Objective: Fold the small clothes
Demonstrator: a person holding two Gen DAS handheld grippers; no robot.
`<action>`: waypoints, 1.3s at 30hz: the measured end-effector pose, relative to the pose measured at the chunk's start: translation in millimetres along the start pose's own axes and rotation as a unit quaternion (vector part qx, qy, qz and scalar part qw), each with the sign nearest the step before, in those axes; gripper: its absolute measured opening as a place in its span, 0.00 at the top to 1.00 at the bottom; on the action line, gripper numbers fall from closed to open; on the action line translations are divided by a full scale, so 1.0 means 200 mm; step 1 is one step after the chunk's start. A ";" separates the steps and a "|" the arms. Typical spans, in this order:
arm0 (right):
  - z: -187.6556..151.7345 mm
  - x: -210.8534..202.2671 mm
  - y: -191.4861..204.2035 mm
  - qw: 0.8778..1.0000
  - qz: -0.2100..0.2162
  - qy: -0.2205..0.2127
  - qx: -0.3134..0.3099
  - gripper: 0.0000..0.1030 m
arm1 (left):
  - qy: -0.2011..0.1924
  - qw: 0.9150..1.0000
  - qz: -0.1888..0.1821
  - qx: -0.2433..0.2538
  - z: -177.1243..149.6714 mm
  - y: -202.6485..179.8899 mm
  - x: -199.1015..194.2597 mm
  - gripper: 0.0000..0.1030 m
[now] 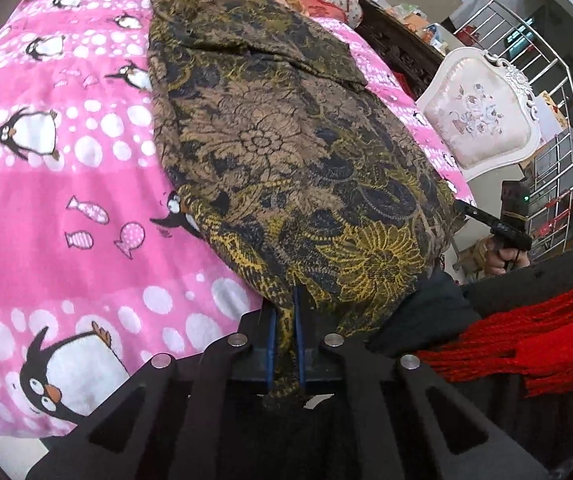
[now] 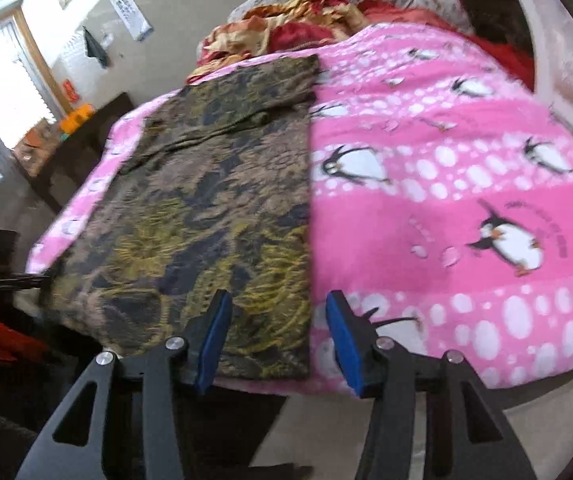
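A brown, black and yellow floral garment (image 1: 282,136) lies lengthwise on a pink penguin blanket (image 1: 66,200). My left gripper (image 1: 285,320) is shut on the garment's near corner, with cloth pinched between its blue pads. In the right wrist view the garment (image 2: 206,200) lies flat on the left half of the blanket (image 2: 446,200). My right gripper (image 2: 276,344) is open with blue pads spread, above the garment's near right corner and holding nothing. The right gripper also shows in the left wrist view (image 1: 502,232), off the garment's right edge.
A heap of red and floral bedding (image 2: 286,24) lies at the head of the bed. A white upholstered chair (image 1: 482,120) and a metal railing (image 1: 546,80) stand on one side, a dark low table (image 2: 66,144) on the other. Something red and knitted (image 1: 526,352) shows at the lower right.
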State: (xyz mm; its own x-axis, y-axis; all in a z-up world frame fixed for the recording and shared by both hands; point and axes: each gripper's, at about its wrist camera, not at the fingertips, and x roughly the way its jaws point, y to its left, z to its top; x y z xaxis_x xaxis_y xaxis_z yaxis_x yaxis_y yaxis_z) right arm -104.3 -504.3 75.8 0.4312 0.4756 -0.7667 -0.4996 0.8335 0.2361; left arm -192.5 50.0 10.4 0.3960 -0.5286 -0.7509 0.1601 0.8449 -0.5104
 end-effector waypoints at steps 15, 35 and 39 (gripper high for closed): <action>0.02 -0.13 -0.02 0.988 0.135 -0.045 0.051 0.95 | -0.048 0.998 -0.035 -0.009 0.05 -0.01 -0.17 1.00; 0.41 -0.53 0.13 0.965 0.189 -0.181 0.013 0.95 | -0.144 0.987 -0.073 0.008 0.38 0.01 -0.52 1.00; 0.64 -0.22 -0.01 0.974 0.132 -0.170 0.065 0.95 | -0.155 0.987 -0.032 0.009 0.76 0.12 -0.35 1.00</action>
State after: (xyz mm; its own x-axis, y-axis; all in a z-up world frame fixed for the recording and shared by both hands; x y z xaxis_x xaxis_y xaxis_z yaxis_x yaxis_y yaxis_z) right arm -25.9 -490.6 186.4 0.5357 0.7253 -0.4323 -0.5374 0.6878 0.4881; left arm -78.7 120.2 113.7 0.6411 -0.5331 -0.5521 0.2089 0.8134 -0.5429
